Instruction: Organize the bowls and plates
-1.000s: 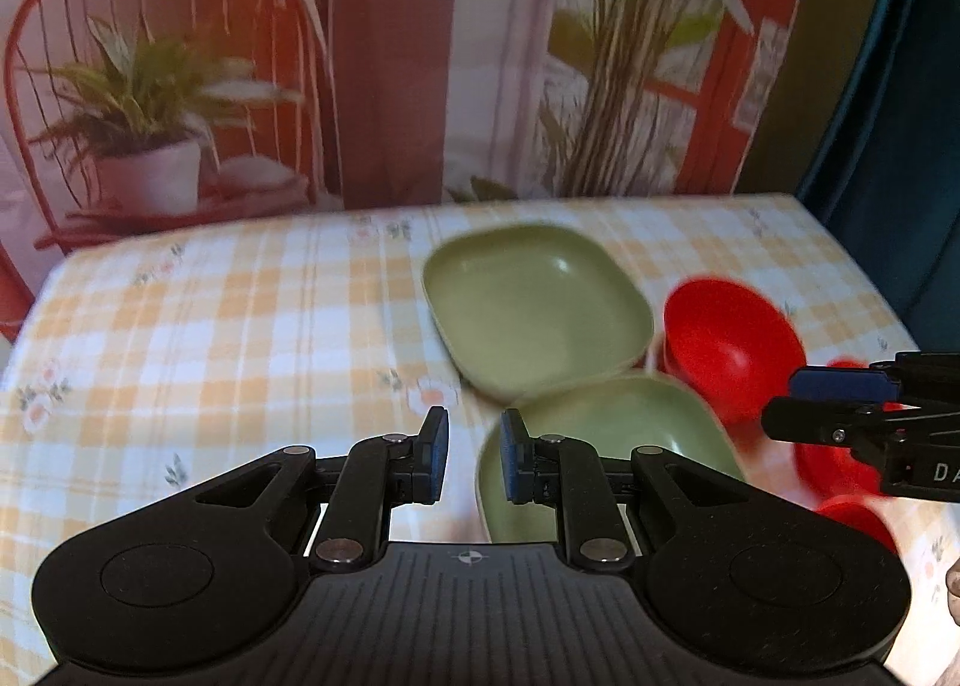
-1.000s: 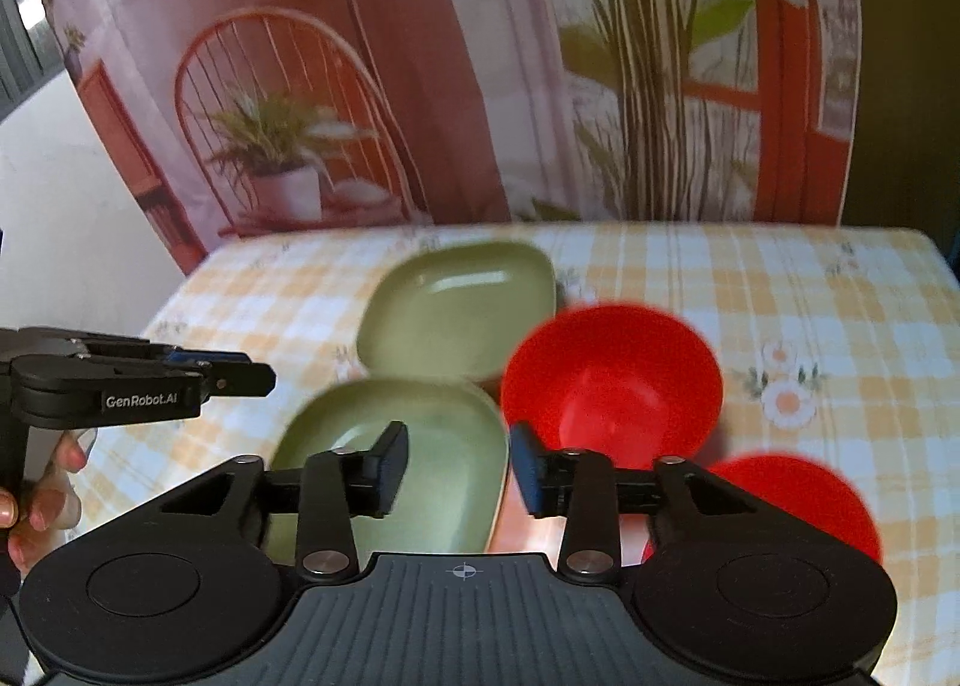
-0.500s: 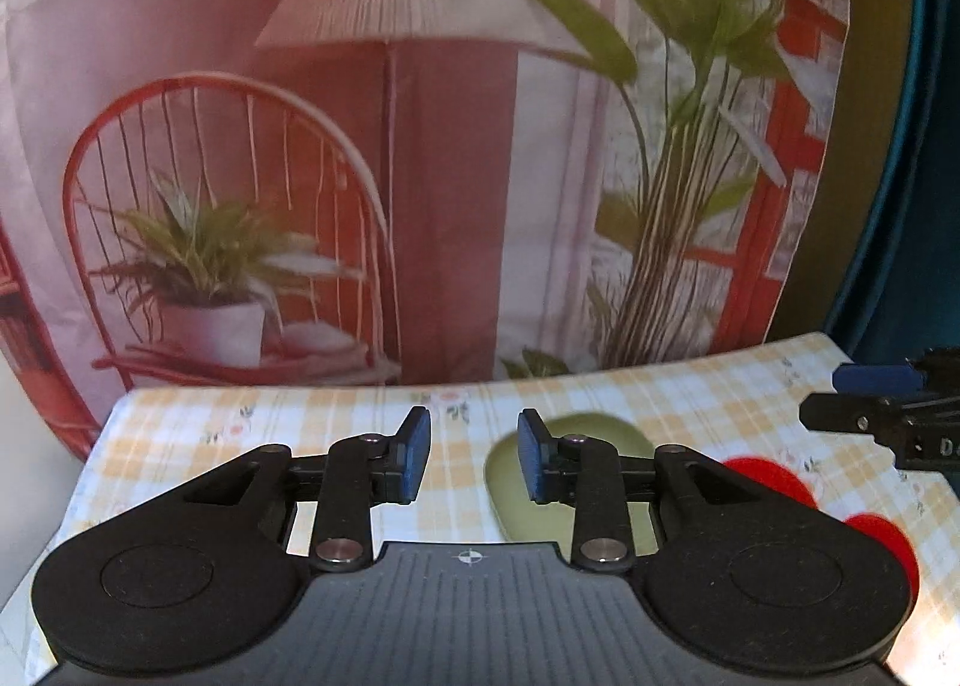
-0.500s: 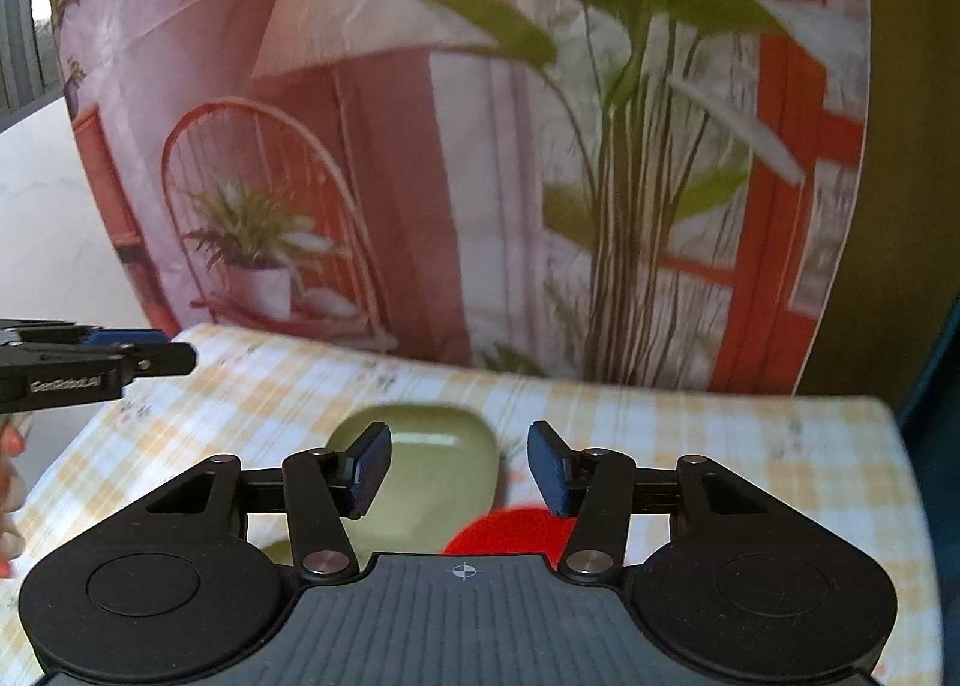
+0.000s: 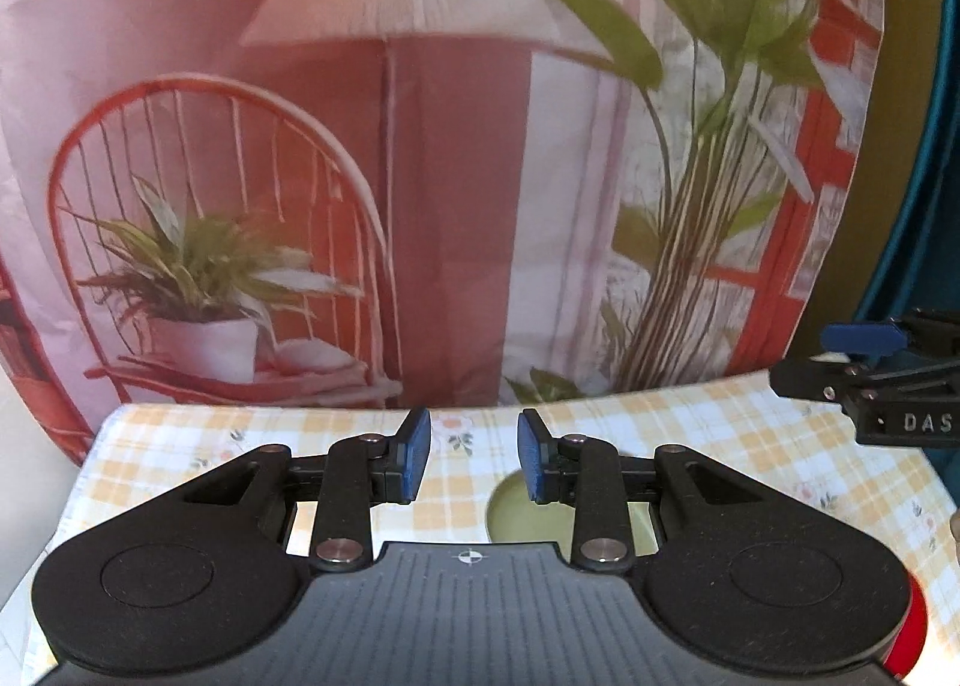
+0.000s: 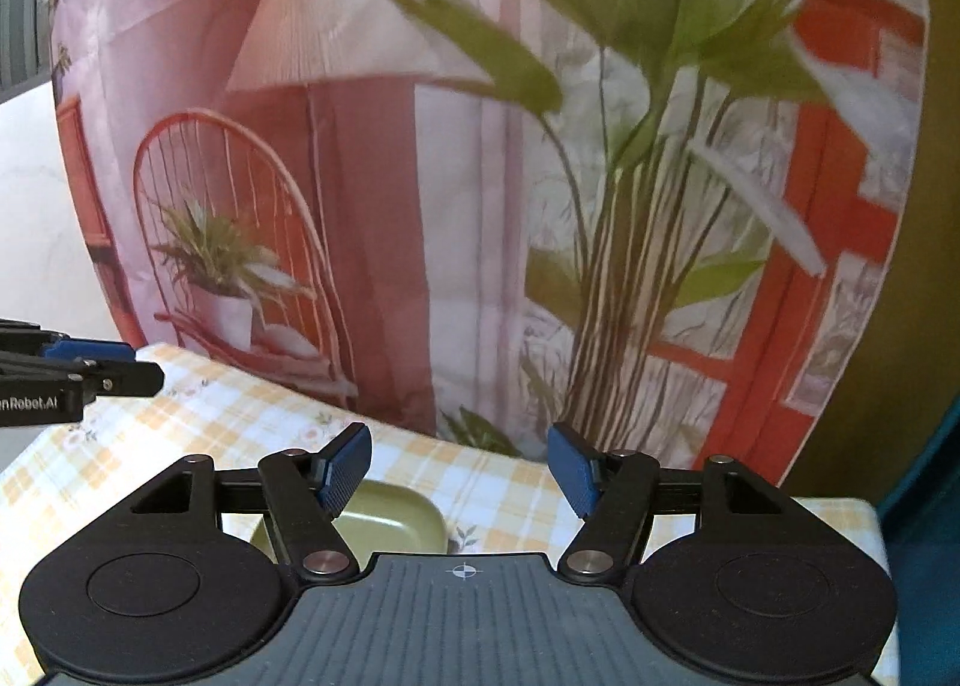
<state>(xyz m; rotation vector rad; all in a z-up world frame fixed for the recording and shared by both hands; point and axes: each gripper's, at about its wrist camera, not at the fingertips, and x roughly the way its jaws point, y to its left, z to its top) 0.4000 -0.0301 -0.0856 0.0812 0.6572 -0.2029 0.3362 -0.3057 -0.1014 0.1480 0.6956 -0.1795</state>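
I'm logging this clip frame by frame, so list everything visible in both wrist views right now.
green plate: one in view, olive green, on the tablecloth just past both grippers, largely hidden by them
red bowl: one sliver, red, at the bottom right corner of the left view
tablecloth: one, yellow and white check with small flowers, covering the table
backdrop: one, printed with a red chair, potted plants and a lamp, behind the table
left hand-held gripper: black with blue pads, open, nothing between them
right hand-held gripper: black with blue pads, jaws opening, empty
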